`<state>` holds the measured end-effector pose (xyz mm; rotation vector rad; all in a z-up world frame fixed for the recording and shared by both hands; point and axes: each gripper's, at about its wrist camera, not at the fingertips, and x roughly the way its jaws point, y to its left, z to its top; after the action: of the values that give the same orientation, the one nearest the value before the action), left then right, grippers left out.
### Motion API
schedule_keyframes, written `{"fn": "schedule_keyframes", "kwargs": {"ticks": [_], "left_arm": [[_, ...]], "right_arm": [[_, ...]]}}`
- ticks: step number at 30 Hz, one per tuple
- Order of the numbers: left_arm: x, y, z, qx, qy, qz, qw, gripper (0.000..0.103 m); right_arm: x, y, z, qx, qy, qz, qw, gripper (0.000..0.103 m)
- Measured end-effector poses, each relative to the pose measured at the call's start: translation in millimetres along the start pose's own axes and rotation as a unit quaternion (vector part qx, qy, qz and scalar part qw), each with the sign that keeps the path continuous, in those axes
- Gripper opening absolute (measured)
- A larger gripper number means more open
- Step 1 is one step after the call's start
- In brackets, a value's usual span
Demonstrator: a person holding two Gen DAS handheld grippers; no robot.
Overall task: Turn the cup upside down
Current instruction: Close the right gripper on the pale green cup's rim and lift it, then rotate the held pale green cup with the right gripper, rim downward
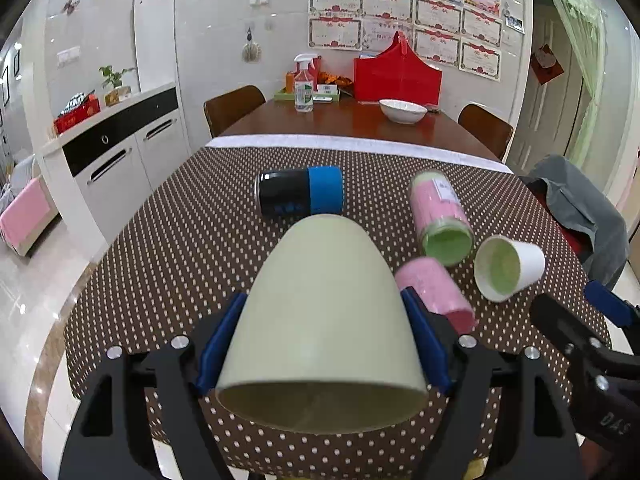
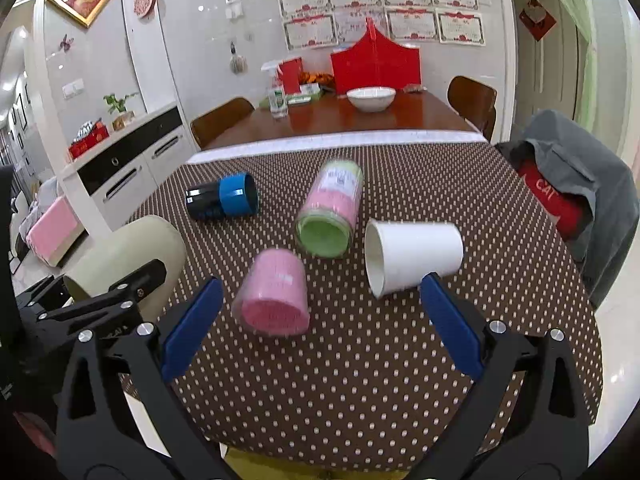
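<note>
My left gripper is shut on a pale cream cup, held above the dotted tablecloth with its base pointing away and its open mouth facing the camera. The same cup shows at the left of the right wrist view. My right gripper is open and empty above the cloth; its fingers flank a pink jar lying on its side. A white paper cup lies on its side by the right finger; it also shows in the left wrist view.
A jar with a green lid and a black-and-blue cup lie on their sides on the brown dotted tablecloth. Farther back stand a white bowl, a spray bottle and a red bag. A chair with grey clothes is at right.
</note>
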<state>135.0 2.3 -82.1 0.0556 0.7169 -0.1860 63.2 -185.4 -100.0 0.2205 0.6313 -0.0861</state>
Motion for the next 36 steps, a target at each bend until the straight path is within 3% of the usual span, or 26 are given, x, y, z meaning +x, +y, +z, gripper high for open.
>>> {"fn": "schedule_keyframes", "kwargs": {"ticks": [12,21,28,36], "left_arm": [[27,-2,-37,-0.034,-0.023,-0.031,0.9987,0.077],[46,-8,-56,-0.033,-0.026,0.004,0.9991,0.077],[33,-14,-61,-0.016,-0.074,0.039,0.9964,0.077],[24,-17,-56,-0.006,-0.08,0.044,0.9958,0.077]], "right_arm": [[32,-10,-25,0.006,0.059,-0.012,0.998,0.097],[47,-16,-31,0.012,0.082,-0.016,0.996,0.097],[52,-18,-33,0.012,0.089,-0.015,0.996,0.097],[42,-19,-31,0.015,0.078,-0.01,0.997,0.097]]}}
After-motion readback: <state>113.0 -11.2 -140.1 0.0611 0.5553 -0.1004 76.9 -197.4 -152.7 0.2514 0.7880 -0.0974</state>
